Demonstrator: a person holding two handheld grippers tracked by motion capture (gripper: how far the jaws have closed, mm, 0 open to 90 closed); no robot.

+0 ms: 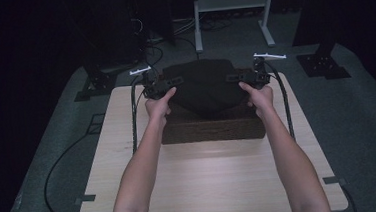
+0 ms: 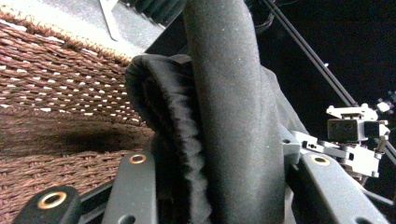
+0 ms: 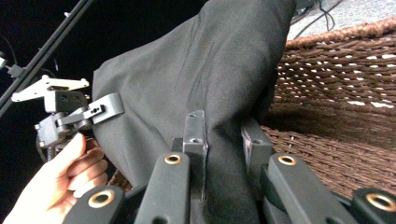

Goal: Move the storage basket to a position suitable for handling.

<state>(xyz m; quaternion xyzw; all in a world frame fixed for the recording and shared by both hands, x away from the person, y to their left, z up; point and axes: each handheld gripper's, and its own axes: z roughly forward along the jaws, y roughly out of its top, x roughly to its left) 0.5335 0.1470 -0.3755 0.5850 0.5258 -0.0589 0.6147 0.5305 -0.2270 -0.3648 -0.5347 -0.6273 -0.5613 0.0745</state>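
Cloth Held Over Basket, One Gripper at Each Side

Hands held both tools out over the far half of the table (image 1: 211,184), and a dark cloth (image 1: 205,87) hung stretched between them, its middle sagging toward a brown woven basket (image 1: 212,129) just below. The left gripper (image 1: 163,85) was clamped on the cloth's left edge; in the left gripper view a thick rolled fold of the cloth (image 2: 224,116) filled the space between the jaws, with the basket's weave (image 2: 60,93) close behind it. The right gripper (image 1: 246,77) was likewise clamped on the right edge, and its own view showed the fabric (image 3: 196,93) bunched between the jaws, the basket (image 3: 336,107) beyond, and the other hand (image 3: 60,186) with its tool (image 3: 70,114) off to one side.

From where I stood, the step looked like lowering the cloth into the basket. Doing that well would mean bringing both hands down level and together, so the sagging middle landed first in the centre, not over the front wall. Both grips would need to hold until the bulk of the cloth rested inside. The corners would have to go inward of the rim before release, or an edge might drape outside. Whether the cloth's lowest point already touched the basket I could not tell.
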